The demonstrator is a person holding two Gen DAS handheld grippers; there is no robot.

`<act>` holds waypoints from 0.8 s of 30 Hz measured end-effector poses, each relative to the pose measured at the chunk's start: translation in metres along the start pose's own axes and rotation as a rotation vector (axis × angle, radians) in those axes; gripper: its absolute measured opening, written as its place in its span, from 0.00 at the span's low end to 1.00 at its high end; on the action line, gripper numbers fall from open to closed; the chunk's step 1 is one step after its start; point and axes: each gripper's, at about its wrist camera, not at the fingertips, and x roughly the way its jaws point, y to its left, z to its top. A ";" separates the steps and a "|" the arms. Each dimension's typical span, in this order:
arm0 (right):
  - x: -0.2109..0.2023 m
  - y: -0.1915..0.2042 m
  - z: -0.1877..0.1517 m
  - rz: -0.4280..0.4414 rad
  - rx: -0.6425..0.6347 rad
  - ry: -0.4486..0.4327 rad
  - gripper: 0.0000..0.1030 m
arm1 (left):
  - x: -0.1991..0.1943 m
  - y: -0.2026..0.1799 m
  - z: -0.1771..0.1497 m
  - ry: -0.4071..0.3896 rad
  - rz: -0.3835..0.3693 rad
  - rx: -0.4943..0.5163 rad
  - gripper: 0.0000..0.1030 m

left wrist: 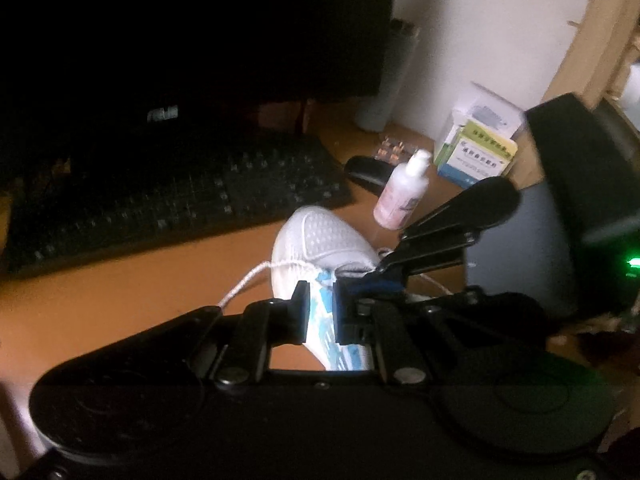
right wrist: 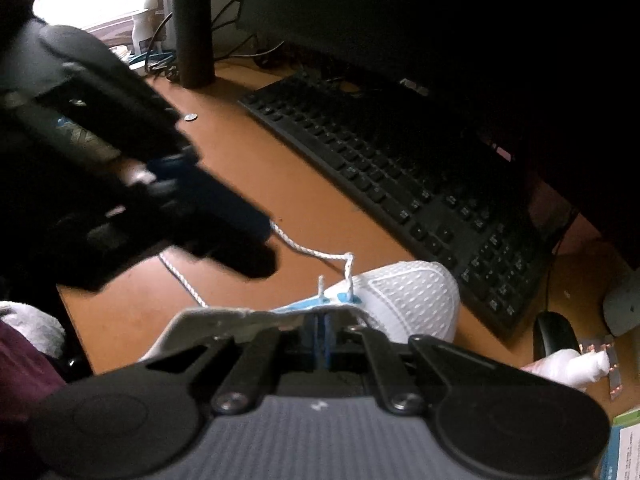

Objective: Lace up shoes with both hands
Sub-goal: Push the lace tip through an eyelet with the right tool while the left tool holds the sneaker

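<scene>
Both grippers angle downward over the white shoe (left wrist: 320, 240) on the tabletop (left wrist: 120, 300): left gripper (left wrist: 321, 312) nearly closed, pinching the lace (right wrist: 304, 250); right gripper (right wrist: 322, 332) pressed together, its grasp unclear.

Black keyboard (left wrist: 172, 196), mouse (left wrist: 366, 172), pink bottle (left wrist: 400, 196) and boxes (left wrist: 476, 152) on the desk (left wrist: 120, 296).
</scene>
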 end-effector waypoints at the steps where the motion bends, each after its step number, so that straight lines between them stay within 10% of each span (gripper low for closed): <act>1: 0.000 0.000 0.000 0.000 0.000 -0.001 0.04 | 0.004 0.003 0.000 0.008 -0.013 -0.025 0.08; 9: 0.003 0.001 0.001 -0.004 0.017 0.000 0.04 | 0.026 0.027 0.002 0.023 -0.088 -0.249 0.08; 24: 0.003 -0.002 0.000 -0.006 0.039 -0.004 0.04 | 0.016 0.011 0.010 -0.008 -0.100 -0.150 0.09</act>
